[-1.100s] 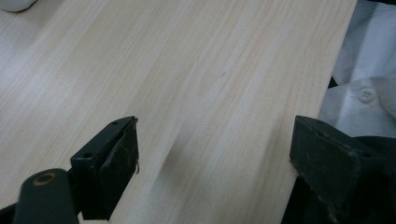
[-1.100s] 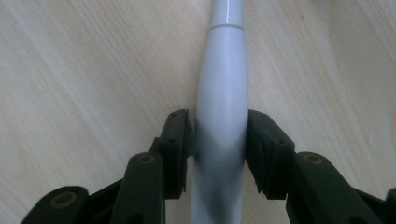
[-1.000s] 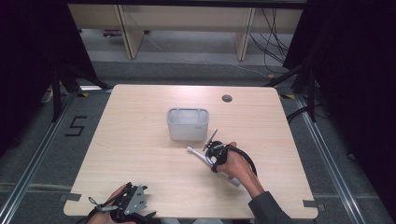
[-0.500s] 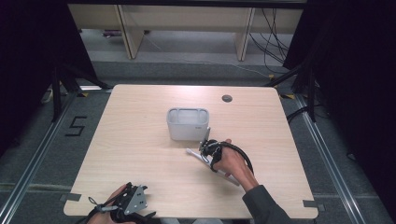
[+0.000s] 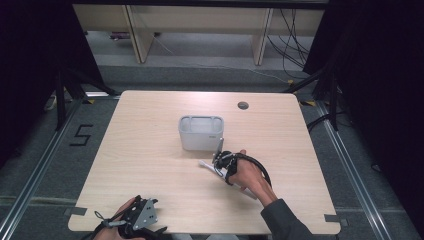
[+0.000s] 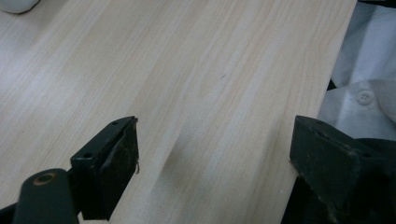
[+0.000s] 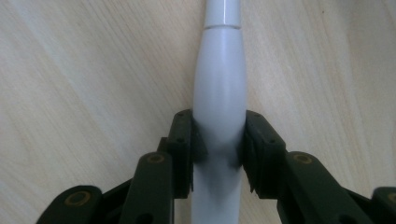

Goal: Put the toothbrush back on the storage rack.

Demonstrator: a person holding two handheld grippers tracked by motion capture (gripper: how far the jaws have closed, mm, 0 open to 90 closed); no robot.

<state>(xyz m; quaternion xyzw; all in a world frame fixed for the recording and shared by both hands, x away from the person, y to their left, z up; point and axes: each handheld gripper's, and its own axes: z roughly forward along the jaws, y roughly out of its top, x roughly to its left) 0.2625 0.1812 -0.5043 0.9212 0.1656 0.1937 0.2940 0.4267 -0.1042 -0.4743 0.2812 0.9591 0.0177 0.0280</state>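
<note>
Near grey bin [image 5: 201, 132], right tool [image 7: 218, 149] clamps white handle [image 7: 219, 93]; left tool [image 6: 215, 172] wide open.

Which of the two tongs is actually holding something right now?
The right tongs, shut around a white handle-like object near the grey bin. The left tongs stand open over bare table at the near edge.

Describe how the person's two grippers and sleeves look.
Both grippers are black. The left gripper carries a grey three-cornered plate on top; its fingers are blocky, with small screw holes and brass-coloured pivots. The right gripper trails a looping black cable, and that arm wears a dark grey sleeve.
</note>
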